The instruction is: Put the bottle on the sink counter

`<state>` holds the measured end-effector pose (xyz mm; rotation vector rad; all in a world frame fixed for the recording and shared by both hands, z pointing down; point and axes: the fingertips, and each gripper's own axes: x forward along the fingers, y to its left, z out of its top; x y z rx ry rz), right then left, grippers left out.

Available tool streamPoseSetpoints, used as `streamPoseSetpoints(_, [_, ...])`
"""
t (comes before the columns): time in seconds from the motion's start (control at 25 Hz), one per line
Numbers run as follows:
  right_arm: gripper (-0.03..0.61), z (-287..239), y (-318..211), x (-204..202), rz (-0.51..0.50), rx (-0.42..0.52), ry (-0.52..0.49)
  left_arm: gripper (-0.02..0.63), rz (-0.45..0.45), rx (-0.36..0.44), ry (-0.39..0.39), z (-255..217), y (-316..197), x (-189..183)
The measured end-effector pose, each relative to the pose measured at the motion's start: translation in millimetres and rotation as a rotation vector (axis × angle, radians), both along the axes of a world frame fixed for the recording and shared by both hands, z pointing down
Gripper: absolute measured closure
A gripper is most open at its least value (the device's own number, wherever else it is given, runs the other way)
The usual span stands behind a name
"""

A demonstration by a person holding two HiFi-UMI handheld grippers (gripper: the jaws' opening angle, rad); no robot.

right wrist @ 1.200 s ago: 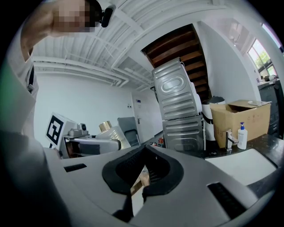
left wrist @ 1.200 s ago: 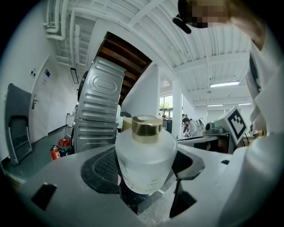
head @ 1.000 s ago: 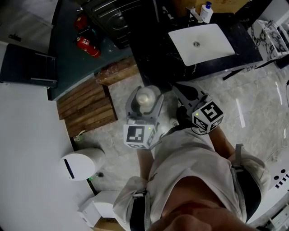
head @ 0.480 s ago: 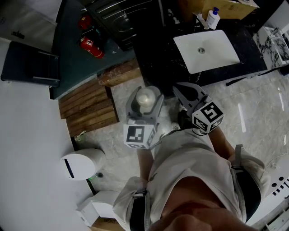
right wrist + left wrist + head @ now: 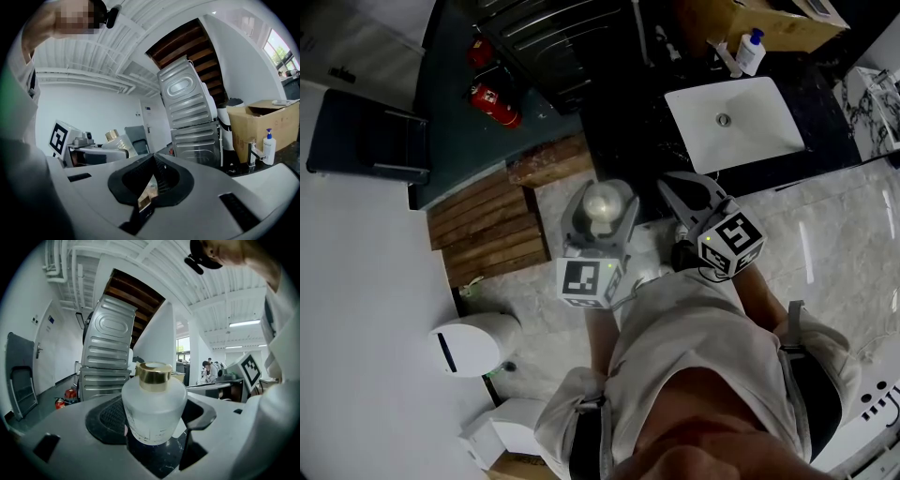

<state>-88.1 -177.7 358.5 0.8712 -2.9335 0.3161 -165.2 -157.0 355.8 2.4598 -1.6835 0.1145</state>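
Observation:
A frosted white bottle (image 5: 602,208) with a gold cap (image 5: 153,372) is held upright between the jaws of my left gripper (image 5: 604,197), which is shut on it. It hangs over the pale floor just short of the black sink counter (image 5: 656,127). The white basin (image 5: 733,122) is set in that counter, to the upper right. My right gripper (image 5: 682,190) is beside the left one with its jaws shut and nothing between them. The right gripper view shows the bottle (image 5: 119,143) at the left.
A soap pump bottle (image 5: 751,49), a faucet (image 5: 251,152) and a cardboard box (image 5: 759,19) stand behind the basin. Stacked steel appliances (image 5: 105,357) rise beyond. Two red fire extinguishers (image 5: 497,103), wooden pallets (image 5: 487,230) and a white bin (image 5: 473,342) are on the left.
The counter and basin have slid down and to the right in the head view, nearer to me. Both grippers keep their places in the view, the bottle still held.

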Motion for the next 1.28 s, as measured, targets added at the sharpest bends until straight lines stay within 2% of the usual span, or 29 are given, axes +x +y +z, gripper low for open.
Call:
streamPoseSetpoints(0.68, [0.581,-0.8,-81.4,8.2,-0.089,-0.014,-0.013,0.285,-0.091,-0.027,-0.022,-0.8,-74.4,7.2])
streamPoseSetpoints(1.28, [0.581,12.1,-136.0,25.9,-0.096,-0.034,0.004,0.285,-0.134,-0.075,-0.038,24.3,-134.2,16.1])
